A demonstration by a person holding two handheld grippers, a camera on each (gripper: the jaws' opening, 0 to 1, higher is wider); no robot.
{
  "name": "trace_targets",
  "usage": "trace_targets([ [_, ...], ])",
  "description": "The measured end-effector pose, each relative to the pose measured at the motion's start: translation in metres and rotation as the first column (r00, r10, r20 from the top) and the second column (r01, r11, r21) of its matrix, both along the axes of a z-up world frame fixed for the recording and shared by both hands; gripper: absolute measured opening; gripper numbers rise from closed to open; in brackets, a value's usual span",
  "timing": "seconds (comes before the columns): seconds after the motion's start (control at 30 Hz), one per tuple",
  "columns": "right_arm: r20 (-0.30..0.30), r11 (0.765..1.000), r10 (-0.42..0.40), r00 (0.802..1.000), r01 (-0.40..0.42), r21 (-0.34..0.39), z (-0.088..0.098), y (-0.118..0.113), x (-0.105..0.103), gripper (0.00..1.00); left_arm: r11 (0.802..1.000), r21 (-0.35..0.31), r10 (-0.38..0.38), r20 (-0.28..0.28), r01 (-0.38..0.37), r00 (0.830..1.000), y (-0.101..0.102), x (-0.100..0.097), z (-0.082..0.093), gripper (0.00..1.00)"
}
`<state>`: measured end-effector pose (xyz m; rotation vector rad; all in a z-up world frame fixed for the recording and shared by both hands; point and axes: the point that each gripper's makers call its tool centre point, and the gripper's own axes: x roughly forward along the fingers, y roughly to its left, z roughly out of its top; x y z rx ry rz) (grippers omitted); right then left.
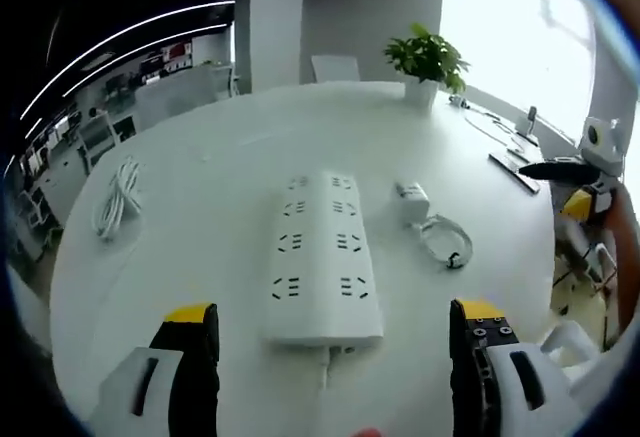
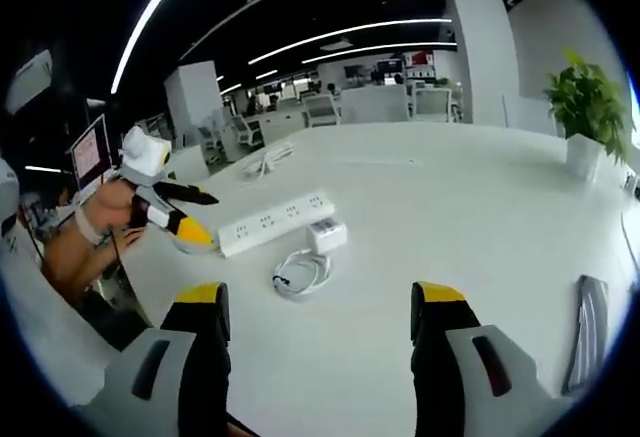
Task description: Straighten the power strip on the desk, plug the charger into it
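Left gripper view looked down on the round white worktop point(image 1: 200, 157), where the long white plastic power strip point(image 1: 323, 255) lay near the closer edge, between the left gripper point(image 1: 335, 342) and its parted, empty yellow-tipped jaws. The strip's cord left its near end and was cut off almost at once. Just beside the strip sat the small white boxy charger point(image 1: 411, 200), its coiled white cable point(image 1: 445, 239) next to it. A separate bundled white cord point(image 1: 117, 197) lay well apart. A green potted plant point(image 1: 427, 62) stood at the far edge.

Right gripper view showed the right gripper point(image 2: 320, 322) released, holding nothing, above bare worktop. The power strip, charger and cable lay toward the far side. The left gripper appeared beyond the strip's end, held by a hand; its jaw state was hard to make out there. A dark flat object point(image 2: 588, 335) at the worktop's edge was too distorted to identify.
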<state>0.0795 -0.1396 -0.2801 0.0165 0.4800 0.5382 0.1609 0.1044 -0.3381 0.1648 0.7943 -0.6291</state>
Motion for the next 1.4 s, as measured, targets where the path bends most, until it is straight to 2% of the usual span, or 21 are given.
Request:
trace_targets([
  [0.3,-0.014,0.998,-0.051,0.999,0.051,0.024,-0.005,-0.015,-0.008,0.73,0.999,0.043,0.005,-0.042,-0.003,0.999,0.002,0.025,-0.026,0.96],
  [0.7,-0.012,0.995,-0.091,0.996,0.091,0.046,-0.003,-0.019,-0.015,0.73,0.998,0.061,-0.018,-0.095,0.024,0.995,-0.009,0.027,-0.049,0.96],
  [0.8,-0.013,0.994,-0.095,0.995,0.095,0.048,-0.004,-0.020,-0.016,0.73,0.998,0.063,0.000,-0.072,0.005,0.997,-0.006,0.035,-0.047,0.95],
  [1.0,-0.020,0.993,-0.094,0.995,0.095,0.070,-0.010,-0.022,-0.017,0.73,0.995,0.097,0.004,-0.051,0.001,0.999,-0.008,0.033,-0.048,0.85],
  [1.13,-0.025,0.993,-0.090,0.996,0.092,0.080,-0.014,-0.026,-0.018,0.73,0.996,0.087,0.014,-0.035,-0.011,0.999,-0.011,0.034,-0.046,0.82],
  [1.4,-0.006,0.996,-0.049,0.999,0.049,0.078,-0.011,-0.025,-0.014,0.71,0.996,0.093,0.001,-0.043,0.003,0.999,-0.018,0.028,-0.039,0.74],
])
